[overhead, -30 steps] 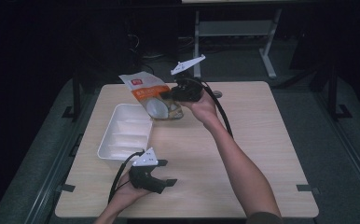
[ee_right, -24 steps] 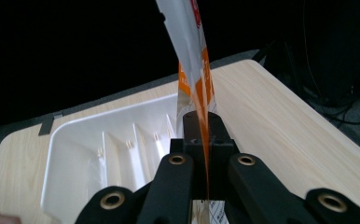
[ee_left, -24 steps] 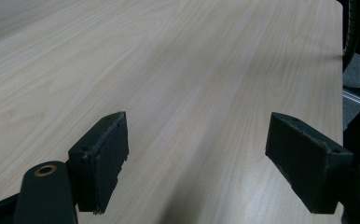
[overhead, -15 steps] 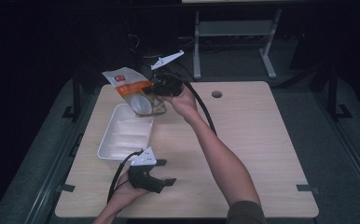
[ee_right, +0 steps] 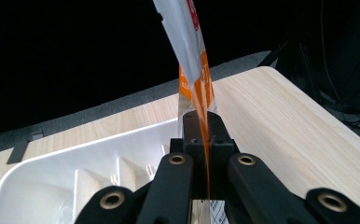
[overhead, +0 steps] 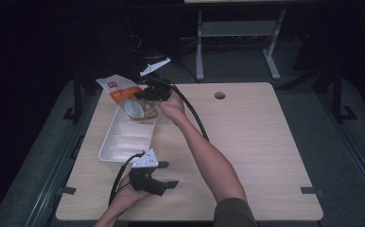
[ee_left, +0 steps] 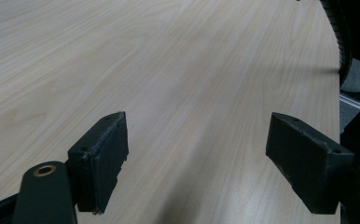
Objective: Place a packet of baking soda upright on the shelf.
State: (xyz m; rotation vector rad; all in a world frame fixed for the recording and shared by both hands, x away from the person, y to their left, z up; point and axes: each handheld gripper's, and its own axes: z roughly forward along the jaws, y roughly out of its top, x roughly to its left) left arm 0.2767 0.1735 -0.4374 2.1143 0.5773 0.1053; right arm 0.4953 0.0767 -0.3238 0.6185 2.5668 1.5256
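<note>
We see the right gripper (overhead: 148, 97) clamped tight on an orange-and-silver pouch (overhead: 124, 94), pads pressed flat against its thin edge, holding it raised over the far end of the white tray (overhead: 112, 151). The left gripper (overhead: 164, 176) rests on the table (overhead: 256, 142) just near of that tray, jaws spread wide with only bare wood between them.

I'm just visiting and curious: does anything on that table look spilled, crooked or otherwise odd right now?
Nothing looks spilled or damaged. The one unusual sight is the orange-and-white packet, pinched edge-on by the right gripper and hanging in the air over the far end of the white tray. The left gripper rests open over bare table.
</note>
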